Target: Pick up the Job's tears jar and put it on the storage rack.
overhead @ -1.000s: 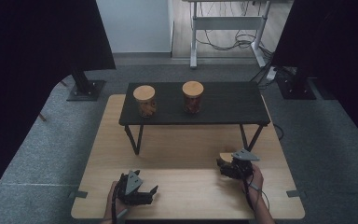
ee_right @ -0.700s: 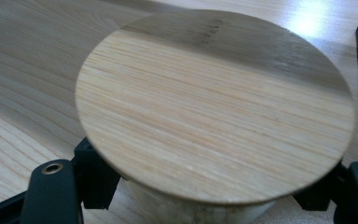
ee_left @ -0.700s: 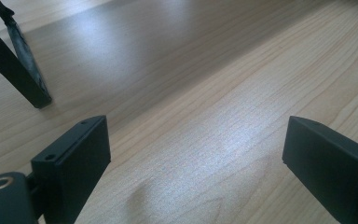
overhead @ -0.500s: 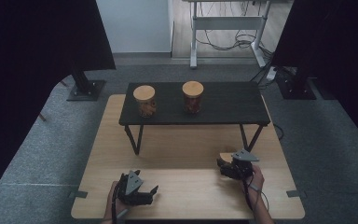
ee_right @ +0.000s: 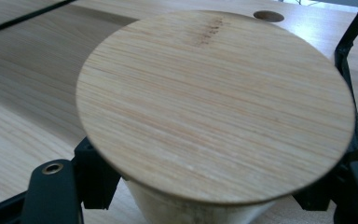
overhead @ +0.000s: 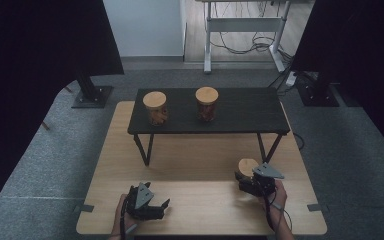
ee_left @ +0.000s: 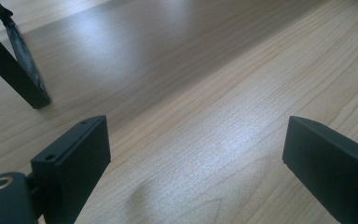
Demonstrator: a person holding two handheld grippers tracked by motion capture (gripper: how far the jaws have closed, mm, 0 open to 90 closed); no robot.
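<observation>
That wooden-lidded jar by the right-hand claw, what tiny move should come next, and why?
Probably lift it straight up. The right gripper has its jaws on either side of the jar under the lid, the jar sits on the table, and the left gripper is open.

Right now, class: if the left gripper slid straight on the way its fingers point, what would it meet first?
Probably nothing soon: the open left gripper faces bare wooden tabletop. The black table's leg stands off to one side, though depth is unclear.

A light wooden table (overhead: 200,150) carries a low black bench (overhead: 240,112) across its far half. Near the bench's right legs, a bamboo-lidded jar (overhead: 246,166) stands on the table.
</observation>
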